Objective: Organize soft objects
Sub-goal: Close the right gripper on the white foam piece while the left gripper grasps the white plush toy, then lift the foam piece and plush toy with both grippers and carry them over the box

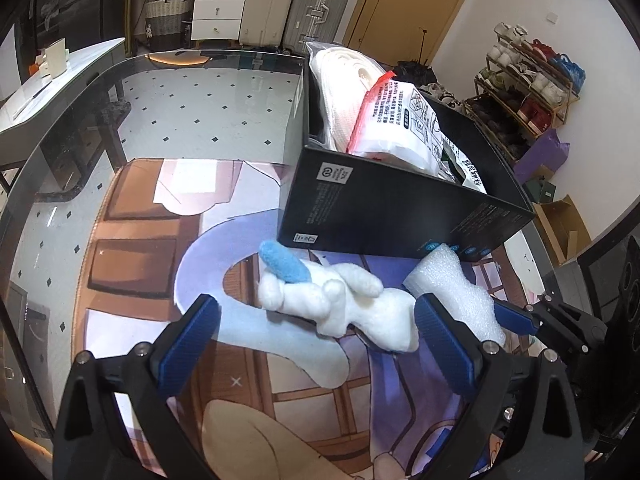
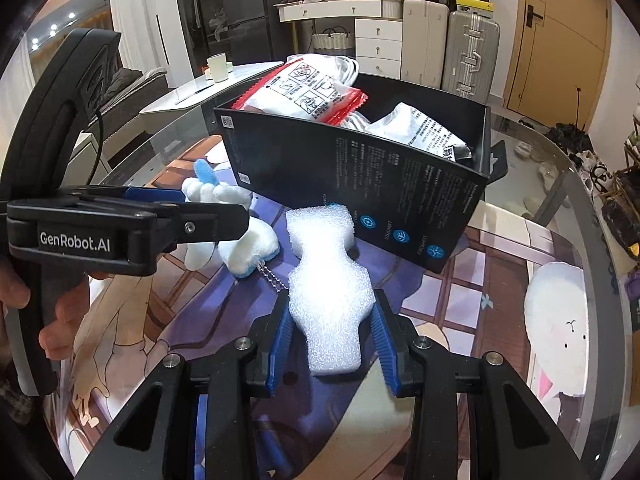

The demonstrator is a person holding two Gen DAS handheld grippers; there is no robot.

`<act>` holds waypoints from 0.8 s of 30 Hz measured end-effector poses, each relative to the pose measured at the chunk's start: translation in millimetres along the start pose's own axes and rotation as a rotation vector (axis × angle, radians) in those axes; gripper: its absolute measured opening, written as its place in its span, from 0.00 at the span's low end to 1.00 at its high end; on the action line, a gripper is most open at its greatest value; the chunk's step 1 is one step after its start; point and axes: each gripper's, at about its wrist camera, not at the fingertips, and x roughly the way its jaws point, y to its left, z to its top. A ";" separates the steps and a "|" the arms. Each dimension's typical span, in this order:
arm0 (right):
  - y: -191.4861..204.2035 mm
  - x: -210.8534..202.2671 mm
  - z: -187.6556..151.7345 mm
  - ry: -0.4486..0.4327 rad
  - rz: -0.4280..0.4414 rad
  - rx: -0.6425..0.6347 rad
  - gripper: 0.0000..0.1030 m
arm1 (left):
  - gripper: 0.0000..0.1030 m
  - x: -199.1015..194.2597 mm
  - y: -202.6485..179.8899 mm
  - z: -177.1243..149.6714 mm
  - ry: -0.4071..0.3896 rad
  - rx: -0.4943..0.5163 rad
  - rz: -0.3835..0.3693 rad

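Observation:
A white plush toy (image 1: 340,304) with a blue part lies on the printed mat, just beyond my open left gripper (image 1: 316,320); it shows in the right wrist view (image 2: 236,236) too. My right gripper (image 2: 330,320) is shut on a white foam piece (image 2: 328,292), which lies on the mat against a black box (image 1: 380,208). The foam also shows in the left wrist view (image 1: 452,292). The box (image 2: 360,184) holds several white packets with red edges (image 2: 304,92).
The mat covers a glass table (image 1: 80,92). A white rabbit-shaped cushion or print (image 2: 556,328) is at the right. The left gripper's body (image 2: 120,228) sits left of the foam. Suitcases, drawers and a shoe rack stand behind.

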 end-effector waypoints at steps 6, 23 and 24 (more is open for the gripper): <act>-8.3 -6.2 -5.9 -0.014 -0.008 0.047 0.37 | 0.93 0.7 -7.0 -2.3 -0.021 0.016 0.008; -34.3 -14.2 -11.5 -0.013 -0.037 0.122 0.37 | 0.87 9.5 -27.1 -0.4 -0.024 0.062 0.065; -35.0 -14.0 -11.1 -0.013 -0.037 0.122 0.37 | 0.83 9.5 -27.6 -0.1 -0.026 0.055 0.074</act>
